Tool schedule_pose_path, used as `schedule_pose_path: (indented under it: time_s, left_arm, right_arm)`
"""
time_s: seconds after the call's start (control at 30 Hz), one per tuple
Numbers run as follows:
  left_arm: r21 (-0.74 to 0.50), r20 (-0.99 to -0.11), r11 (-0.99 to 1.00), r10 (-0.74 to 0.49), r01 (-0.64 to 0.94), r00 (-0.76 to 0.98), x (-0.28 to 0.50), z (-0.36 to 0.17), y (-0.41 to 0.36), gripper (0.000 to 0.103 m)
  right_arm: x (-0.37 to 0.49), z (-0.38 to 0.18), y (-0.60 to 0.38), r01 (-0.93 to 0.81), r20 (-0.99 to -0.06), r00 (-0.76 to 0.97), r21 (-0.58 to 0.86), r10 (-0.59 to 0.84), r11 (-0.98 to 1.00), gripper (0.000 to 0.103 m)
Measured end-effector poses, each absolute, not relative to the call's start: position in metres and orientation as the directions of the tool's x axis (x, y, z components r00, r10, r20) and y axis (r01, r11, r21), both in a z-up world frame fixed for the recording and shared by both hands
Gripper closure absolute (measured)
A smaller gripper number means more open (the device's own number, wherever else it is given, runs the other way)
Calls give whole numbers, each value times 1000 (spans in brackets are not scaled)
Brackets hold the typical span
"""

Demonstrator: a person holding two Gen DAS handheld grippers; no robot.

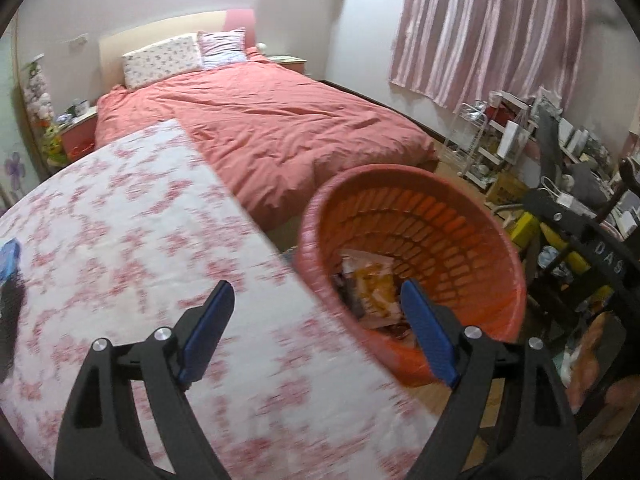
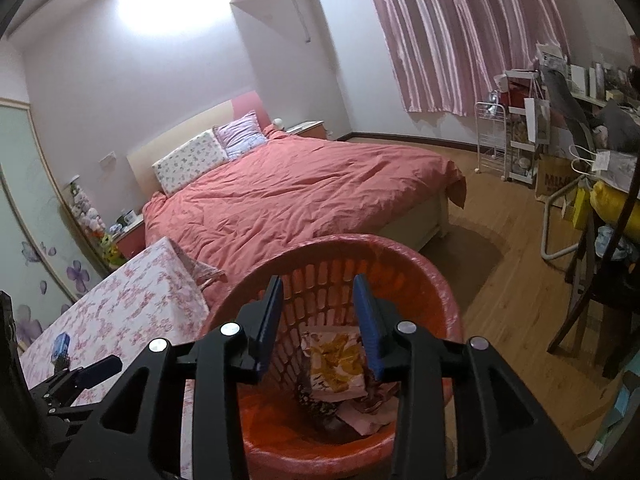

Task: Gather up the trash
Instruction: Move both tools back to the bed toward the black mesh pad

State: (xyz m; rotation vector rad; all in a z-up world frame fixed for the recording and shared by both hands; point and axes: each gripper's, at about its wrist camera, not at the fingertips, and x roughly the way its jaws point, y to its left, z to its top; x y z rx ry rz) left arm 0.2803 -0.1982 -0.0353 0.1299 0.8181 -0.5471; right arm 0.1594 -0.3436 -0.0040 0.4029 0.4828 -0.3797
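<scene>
Holding left gripper [image 1: 316, 288], jaws apart and empty, over table [image 1: 140, 220], nearer than right gripper [image 2: 318, 280], likewise apart over basket [image 1: 380, 170], to blue item [image 1: 9, 258] lying leftward.

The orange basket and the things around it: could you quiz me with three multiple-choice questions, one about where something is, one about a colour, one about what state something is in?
1. Where does the yellow-printed wrapper lie?
A. on the bed
B. inside the orange basket
C. on the floor

2. What colour is the bed cover?
A. salmon pink
B. green
C. white

3. How is the right gripper at this moment?
A. clamped on a bottle
B. holding a pillow
C. empty, jaws apart over the basket

Answers:
1. B, the wrapper rests among other litter at the basket's bottom.
2. A, the cover spread over the bed is salmon pink.
3. C, nothing sits between its blue pads, and the basket shows through the gap.
</scene>
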Motion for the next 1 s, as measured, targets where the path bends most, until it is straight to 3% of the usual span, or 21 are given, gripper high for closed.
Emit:
schedule_pose_path:
  time_s: [0.23, 0.53, 0.77, 1.0]
  left_arm:
    - [-71, -726, 915, -321, 398, 608, 285, -32, -129, 20]
    - [-82, -711, 983, -174, 165, 681, 285, -22, 1, 16]
    - [-122, -716, 990, -44, -64, 697, 282, -21, 115, 15]
    - [-135, -713, 973, 38, -190, 701, 278, -25, 192, 15]
  right_arm:
    - [167, 8, -311, 366, -506, 841, 275, -190, 889, 66]
    - [201, 14, -222, 164, -528, 849, 269, 3, 949, 66]
    - [245, 2, -111, -70, -588, 780, 259, 215, 963, 66]
    - [283, -24, -26, -196, -662, 679, 254, 318, 947, 66]
